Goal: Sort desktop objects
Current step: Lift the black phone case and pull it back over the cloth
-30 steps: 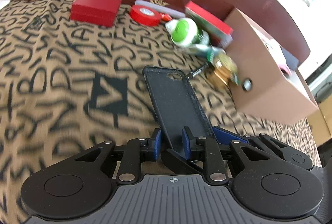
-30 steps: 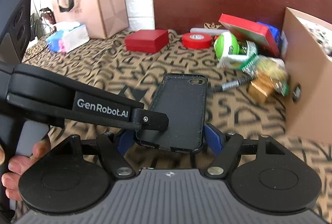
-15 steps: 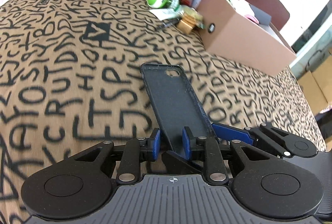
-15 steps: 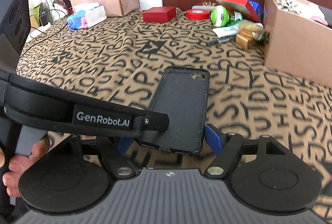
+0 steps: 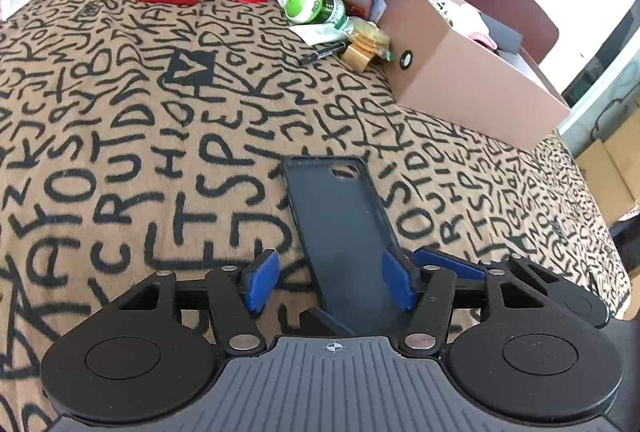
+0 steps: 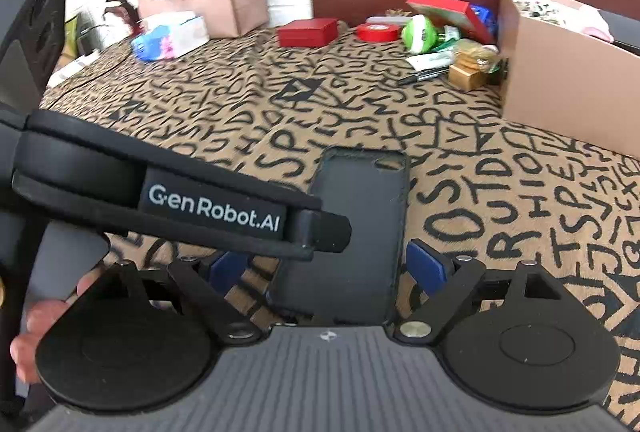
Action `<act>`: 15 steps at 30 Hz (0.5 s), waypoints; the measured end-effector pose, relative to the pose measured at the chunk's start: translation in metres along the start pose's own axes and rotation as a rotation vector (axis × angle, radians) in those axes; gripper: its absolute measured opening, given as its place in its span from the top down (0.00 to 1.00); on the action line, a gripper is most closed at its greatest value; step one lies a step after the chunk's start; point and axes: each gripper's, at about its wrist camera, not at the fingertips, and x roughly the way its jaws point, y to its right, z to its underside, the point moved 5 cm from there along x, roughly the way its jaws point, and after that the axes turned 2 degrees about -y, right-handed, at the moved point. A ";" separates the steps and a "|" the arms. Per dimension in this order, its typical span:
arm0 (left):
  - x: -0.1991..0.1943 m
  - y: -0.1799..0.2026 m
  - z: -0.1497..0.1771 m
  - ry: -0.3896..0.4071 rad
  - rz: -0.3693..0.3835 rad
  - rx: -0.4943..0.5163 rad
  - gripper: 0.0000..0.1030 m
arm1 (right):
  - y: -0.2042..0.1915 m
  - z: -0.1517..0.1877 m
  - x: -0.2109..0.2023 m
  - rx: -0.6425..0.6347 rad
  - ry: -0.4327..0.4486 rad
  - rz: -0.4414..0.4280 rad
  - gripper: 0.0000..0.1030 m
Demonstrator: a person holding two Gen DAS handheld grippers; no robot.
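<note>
Grippers left (image 5: 330, 282) and right (image 6: 328, 268), jaws just widened, released around phone case (image 5: 340, 232); cardboard box (image 5: 460, 71) at two o'clock.

phone case (image 5: 340, 232): black, empty, open side up, camera hole at the far end
pose: flat, lengthwise away from the cameras
place: on the letter-print cloth (image 5: 120, 151), well apart from the clutter by the cardboard box (image 5: 460, 71)
</note>
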 end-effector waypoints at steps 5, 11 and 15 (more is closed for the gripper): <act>0.008 0.001 -0.008 -0.004 0.006 -0.004 0.32 | 0.006 -0.005 0.007 0.036 0.013 0.016 0.14; 0.015 0.003 -0.011 -0.018 0.005 0.008 0.41 | 0.008 -0.007 0.016 0.056 -0.001 0.025 0.20; 0.016 0.003 -0.011 -0.017 0.004 0.008 0.41 | 0.010 -0.006 0.018 0.070 -0.001 0.032 0.21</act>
